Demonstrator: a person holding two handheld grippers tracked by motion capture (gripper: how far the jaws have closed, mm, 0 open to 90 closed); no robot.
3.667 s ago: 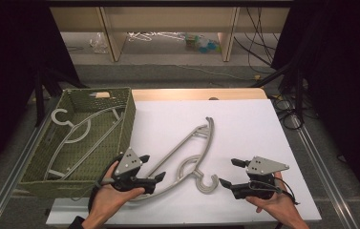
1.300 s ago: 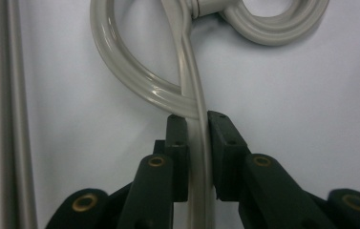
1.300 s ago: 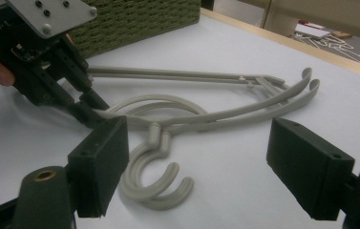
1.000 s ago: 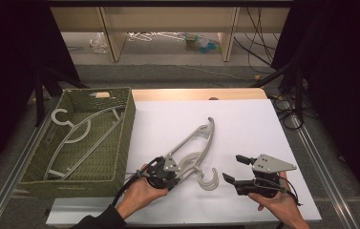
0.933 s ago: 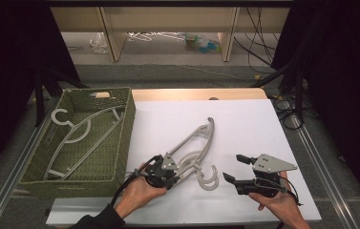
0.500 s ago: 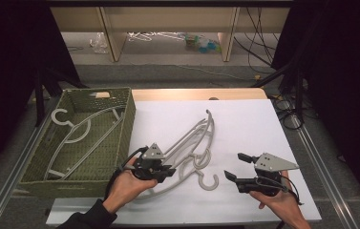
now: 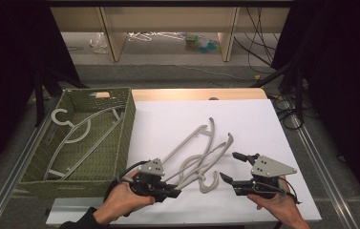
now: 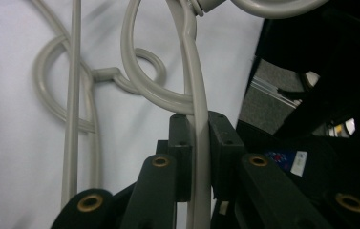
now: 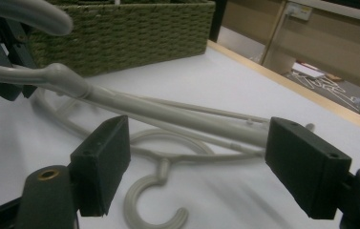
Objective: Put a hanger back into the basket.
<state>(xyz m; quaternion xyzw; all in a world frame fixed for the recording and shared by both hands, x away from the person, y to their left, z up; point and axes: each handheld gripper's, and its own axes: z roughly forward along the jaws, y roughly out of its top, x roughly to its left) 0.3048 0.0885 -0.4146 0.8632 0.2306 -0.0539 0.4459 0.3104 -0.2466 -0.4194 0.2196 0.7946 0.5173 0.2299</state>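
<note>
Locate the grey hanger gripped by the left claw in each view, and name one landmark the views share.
High view: the gripped hanger slants across the table's middle.
Left gripper view: centre, shaft pinched between the jaws.
Right gripper view: crosses the upper left.
Shared landmark: the second hanger's hook.

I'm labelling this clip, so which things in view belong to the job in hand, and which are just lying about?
In the job:
- left gripper, shut on the lifted grey hanger
- second grey hanger on the white table
- green woven basket holding a hanger
- right gripper, open

Lying about:
- clutter on the floor
- cables
</note>
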